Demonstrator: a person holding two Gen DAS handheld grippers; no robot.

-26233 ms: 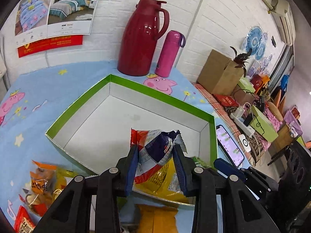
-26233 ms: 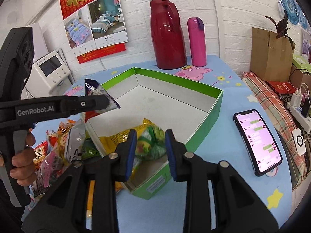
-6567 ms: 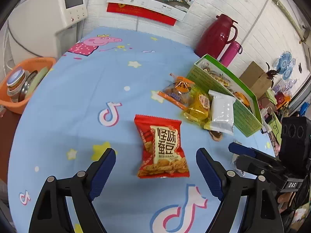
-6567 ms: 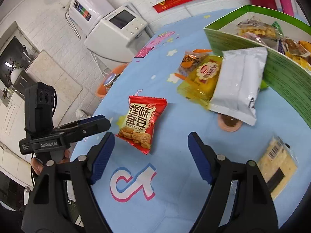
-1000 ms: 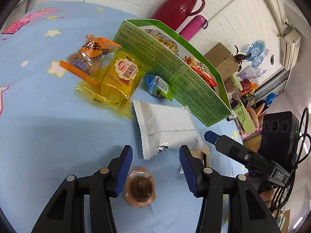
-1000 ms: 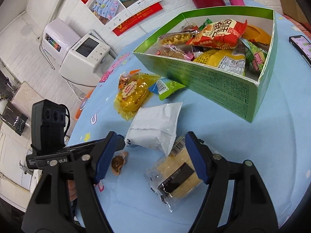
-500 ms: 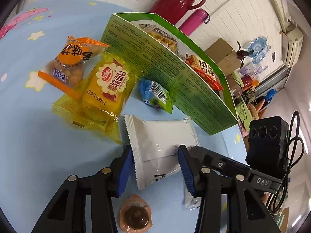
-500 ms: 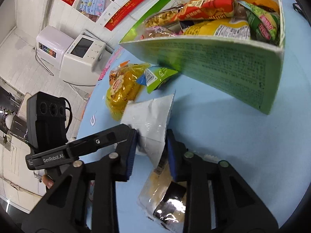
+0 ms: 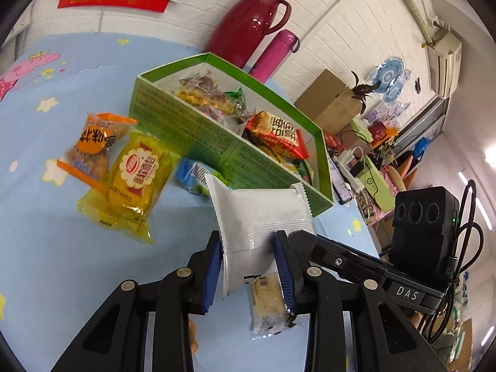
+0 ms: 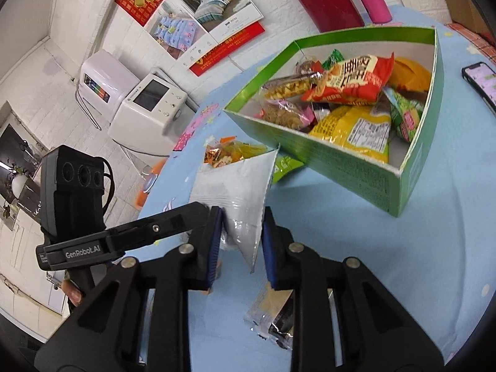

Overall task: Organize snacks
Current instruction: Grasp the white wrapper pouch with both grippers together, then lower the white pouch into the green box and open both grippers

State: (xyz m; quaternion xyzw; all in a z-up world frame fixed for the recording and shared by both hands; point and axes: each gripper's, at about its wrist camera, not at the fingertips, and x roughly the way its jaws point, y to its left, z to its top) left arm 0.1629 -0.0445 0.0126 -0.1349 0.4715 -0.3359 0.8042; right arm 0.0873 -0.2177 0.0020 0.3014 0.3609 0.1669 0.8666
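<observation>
A plain white packet (image 9: 260, 210) hangs off the blue tablecloth, just in front of the green box (image 9: 186, 124). My left gripper (image 9: 248, 241) is shut on its lower half. My right gripper (image 10: 241, 217) is shut on the same white packet (image 10: 235, 179) from the other side. The green box (image 10: 341, 161) holds several snack bags. On the cloth lie an orange packet (image 9: 93, 142), a yellow packet (image 9: 133, 173), a blue-green packet (image 9: 192, 176) and a clear biscuit packet (image 9: 268, 300), also seen as the biscuit packet (image 10: 276, 310) under my right fingers.
A red thermos (image 9: 251, 21) and a pink bottle (image 9: 276, 52) stand behind the box. A phone (image 10: 480, 80) lies at the right table edge. A white machine (image 10: 148, 105) sits beyond the table's left side. A hand (image 10: 73, 291) holds the left tool.
My right gripper went from wide open to shut on the white packet. Both grippers have lifted the packet off the cloth, toward the green box.
</observation>
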